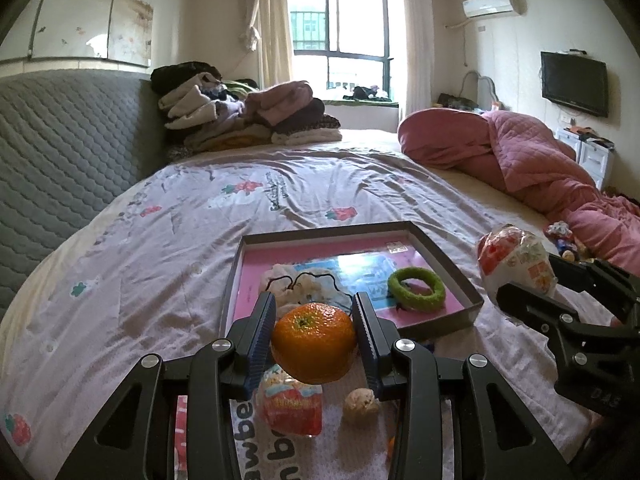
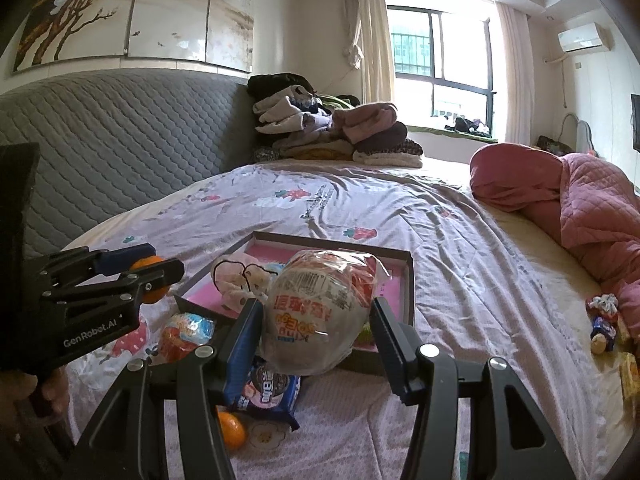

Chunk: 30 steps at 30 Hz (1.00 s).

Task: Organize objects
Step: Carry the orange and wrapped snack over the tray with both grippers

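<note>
My left gripper (image 1: 315,322) is shut on an orange (image 1: 313,343) and holds it above the bed, just short of the tray's near edge. My right gripper (image 2: 316,320) is shut on a wrapped egg-shaped snack (image 2: 316,316), held in front of the tray. The shallow grey tray (image 1: 472,304) with a pink floor holds a green ring (image 1: 416,290) and a plush toy (image 1: 304,284). In the right wrist view the left gripper (image 2: 160,270) shows at left with the orange (image 2: 150,280), and the tray (image 2: 408,280) lies behind the snack.
On the sheet below lie a second wrapped egg snack (image 1: 290,404), a small beige lump (image 1: 360,400), a blue cookie packet (image 2: 266,394) and another orange (image 2: 231,429). A pink quilt (image 1: 532,168) and small toys (image 2: 604,322) lie right. Folded clothes (image 1: 248,114) sit far back.
</note>
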Tool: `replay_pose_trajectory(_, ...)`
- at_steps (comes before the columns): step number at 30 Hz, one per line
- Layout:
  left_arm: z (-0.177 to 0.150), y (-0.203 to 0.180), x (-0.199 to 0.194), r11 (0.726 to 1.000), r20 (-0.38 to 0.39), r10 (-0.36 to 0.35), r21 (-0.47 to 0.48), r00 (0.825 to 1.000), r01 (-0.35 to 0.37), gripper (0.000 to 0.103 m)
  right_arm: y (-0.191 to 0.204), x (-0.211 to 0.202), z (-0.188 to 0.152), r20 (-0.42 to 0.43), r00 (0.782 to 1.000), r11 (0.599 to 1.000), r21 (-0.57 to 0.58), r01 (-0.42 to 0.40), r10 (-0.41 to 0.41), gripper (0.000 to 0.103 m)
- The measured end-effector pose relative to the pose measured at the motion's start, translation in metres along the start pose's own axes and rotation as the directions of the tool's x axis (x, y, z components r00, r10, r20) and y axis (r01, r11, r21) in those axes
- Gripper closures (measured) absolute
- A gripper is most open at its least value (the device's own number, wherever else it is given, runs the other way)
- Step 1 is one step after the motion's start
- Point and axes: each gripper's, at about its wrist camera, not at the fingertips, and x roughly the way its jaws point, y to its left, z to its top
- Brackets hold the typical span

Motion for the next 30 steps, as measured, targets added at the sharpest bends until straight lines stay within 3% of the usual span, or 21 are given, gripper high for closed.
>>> replay_pose_trajectory(20, 0.042, 0.009, 0.052, 1.000, -0.044, -0.006, 0.000, 0.999, 0.006, 0.062, -0.021, 0.037, 0.035, 0.010, 0.999, 0.999, -0.015, 0.048, -0.048, 0.048)
replay_pose_trajectory(30, 0.039, 0.037, 0.082, 0.999, -0.099, 0.034, -0.023, 0.995, -0.036, 0.062, -0.026, 0.065, 0.036, -0.020, 0.998, 0.998, -0.030, 0.063, -0.064, 0.048)
